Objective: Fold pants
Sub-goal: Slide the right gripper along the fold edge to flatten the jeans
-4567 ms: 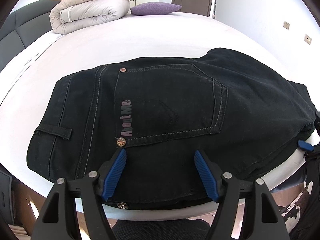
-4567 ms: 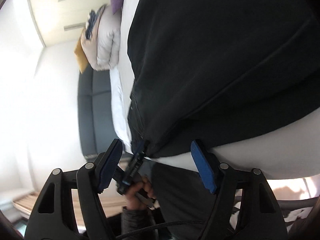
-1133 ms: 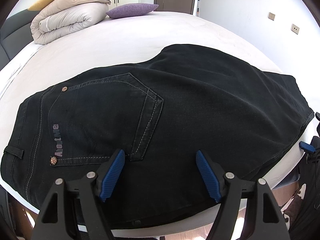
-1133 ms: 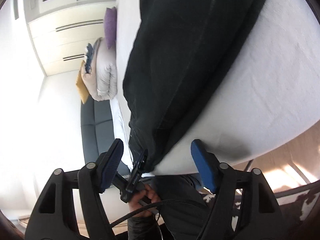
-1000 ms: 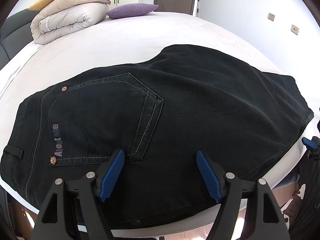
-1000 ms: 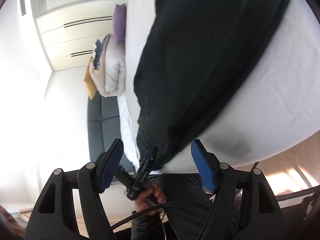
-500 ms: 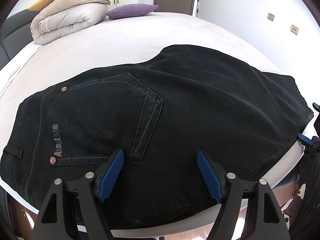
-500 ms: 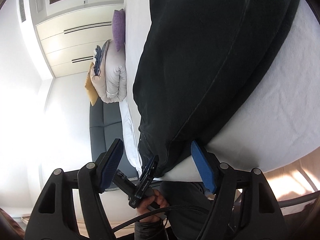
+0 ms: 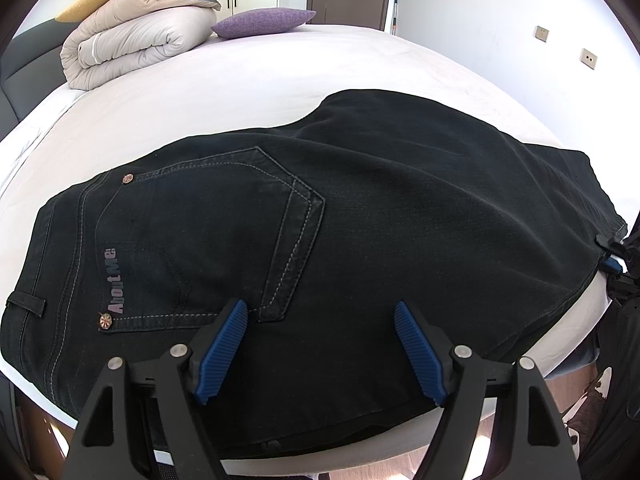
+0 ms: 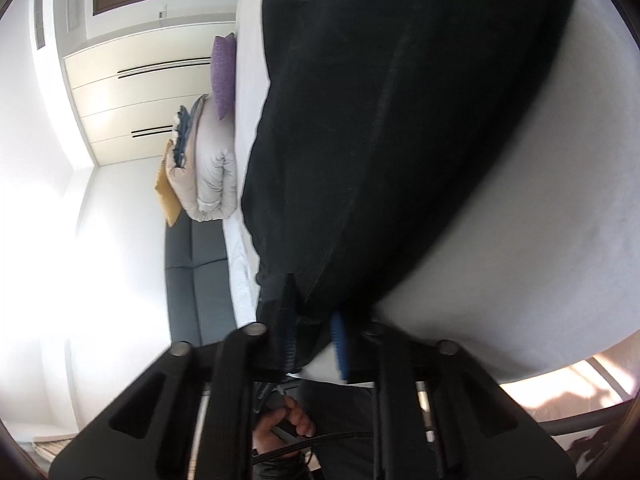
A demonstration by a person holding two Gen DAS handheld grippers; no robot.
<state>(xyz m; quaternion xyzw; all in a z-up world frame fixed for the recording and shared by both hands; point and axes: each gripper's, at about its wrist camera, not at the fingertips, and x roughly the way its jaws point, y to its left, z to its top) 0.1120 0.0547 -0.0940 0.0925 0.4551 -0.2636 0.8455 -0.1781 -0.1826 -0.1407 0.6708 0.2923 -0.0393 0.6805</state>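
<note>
Since the earlier frames the right gripper has slid in onto the hem end of the black jeans and its jaws have just been closing, so the blue pads now pinch the dark denim edge between them; nothing else in the scene has shifted. Reading left to right in the left wrist view, the waistband with its belt loop lies at the left edge of the white bed, then the back pocket with its printed logo and copper rivets, then the doubled legs running right to the hem at the mattress edge, where the right tool's blue pad shows against the cloth. The left gripper hovers low over the seat area just right of the pocket, jaws standing wide apart and gripping nothing. A rolled duvet and a purple pillow sit well apart at the head of the bed. The jeans look already folded lengthwise, leg on leg, so the step in hand seems to be taking the hem to fold them crosswise. Next, I judge, the right hand must lift the hem and carry it over toward the waistband, keeping both layers pinched, while the left steadies or pins the cloth near the fold line.
</note>
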